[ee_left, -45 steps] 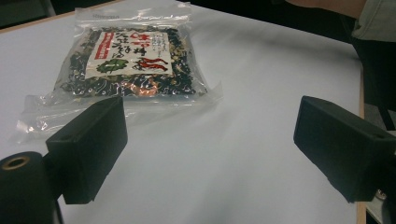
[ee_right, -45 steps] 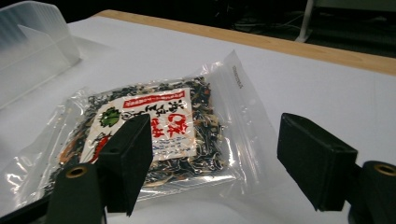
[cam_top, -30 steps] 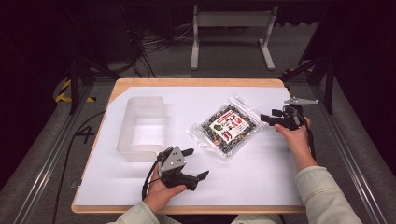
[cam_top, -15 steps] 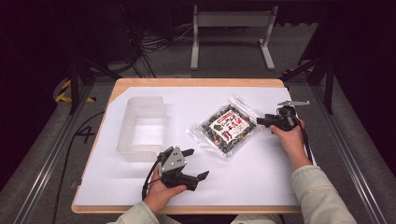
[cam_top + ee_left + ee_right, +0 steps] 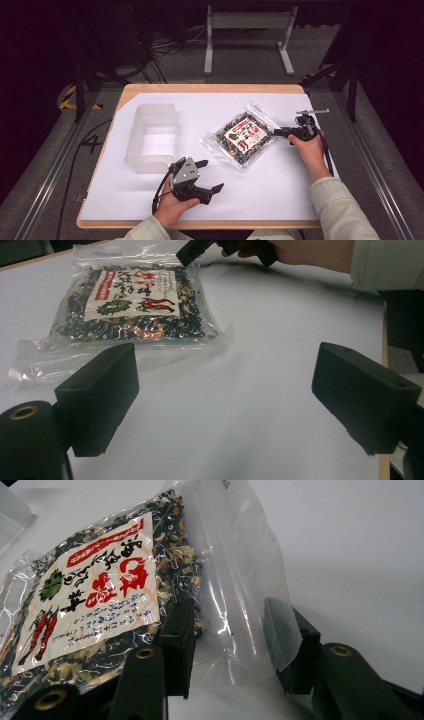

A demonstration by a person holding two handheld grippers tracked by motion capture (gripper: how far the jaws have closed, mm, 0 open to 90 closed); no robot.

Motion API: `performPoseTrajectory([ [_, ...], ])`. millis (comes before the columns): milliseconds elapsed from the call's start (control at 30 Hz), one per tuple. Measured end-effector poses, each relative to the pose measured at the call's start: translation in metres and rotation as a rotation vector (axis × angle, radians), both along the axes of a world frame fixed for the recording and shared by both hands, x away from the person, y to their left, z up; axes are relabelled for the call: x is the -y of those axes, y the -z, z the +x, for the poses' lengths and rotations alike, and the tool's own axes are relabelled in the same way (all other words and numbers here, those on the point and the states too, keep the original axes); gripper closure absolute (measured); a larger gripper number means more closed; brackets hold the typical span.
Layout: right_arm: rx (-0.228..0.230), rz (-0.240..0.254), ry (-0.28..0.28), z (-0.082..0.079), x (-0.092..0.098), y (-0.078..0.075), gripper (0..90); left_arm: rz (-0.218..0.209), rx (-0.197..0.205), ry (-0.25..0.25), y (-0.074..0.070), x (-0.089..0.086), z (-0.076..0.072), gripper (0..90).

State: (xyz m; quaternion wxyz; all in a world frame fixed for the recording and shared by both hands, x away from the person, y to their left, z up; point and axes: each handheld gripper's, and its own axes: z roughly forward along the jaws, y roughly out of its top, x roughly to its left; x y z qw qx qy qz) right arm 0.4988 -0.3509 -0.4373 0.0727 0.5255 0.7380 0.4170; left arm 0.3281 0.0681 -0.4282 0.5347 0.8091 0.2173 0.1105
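Observation:
A clear bag of dried dark greens with a white and red label [image 5: 240, 137] lies flat on the white table top, right of centre. My right gripper [image 5: 276, 131] is at the bag's right edge. In the right gripper view the bag [image 5: 95, 595] has its clear sealed edge between the parted jaws: one jaw lies over it and the other shows through the plastic, so the gripper [image 5: 227, 615] is open. My left gripper [image 5: 212, 175] rests open near the front edge, holding nothing. From its own view [image 5: 225, 385], the bag [image 5: 135, 305] lies ahead with the right gripper's tip [image 5: 192, 250] beyond it.
A translucent plastic container [image 5: 150, 114] stands on the left half of the table, with nothing in it. White sheet [image 5: 280, 190] covers the wooden table. A white metal stand [image 5: 247, 22] and cables sit on the floor behind the table.
My right gripper has slid left across the table to the bag, and its jaws now straddle the bag's clear edge. The left gripper and the bag have stayed put.

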Motion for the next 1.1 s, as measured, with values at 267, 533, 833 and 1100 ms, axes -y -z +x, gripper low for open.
performPoseTrajectory([
  [267, -0.010, 0.009, 0.000, -0.001, -0.001, -0.003, 78.0, 0.013, 0.004, 0.000, 0.000, 0.001, 0.000, 12.5],
  [533, 0.004, -0.043, -0.015, -0.003, -0.005, -0.008, 87.2, 0.015, 0.006, -0.002, 0.000, 0.001, 0.000, 12.5],
  [833, 0.056, -0.124, -0.012, -0.007, -0.013, -0.018, 90.0, 0.027, -0.082, 0.000, 0.003, 0.005, 0.004, 11.2],
  [1100, 0.109, -0.131, -0.021, -0.014, -0.014, -0.036, 90.0, 0.014, -0.140, 0.005, -0.002, 0.010, 0.006, 17.6],
])
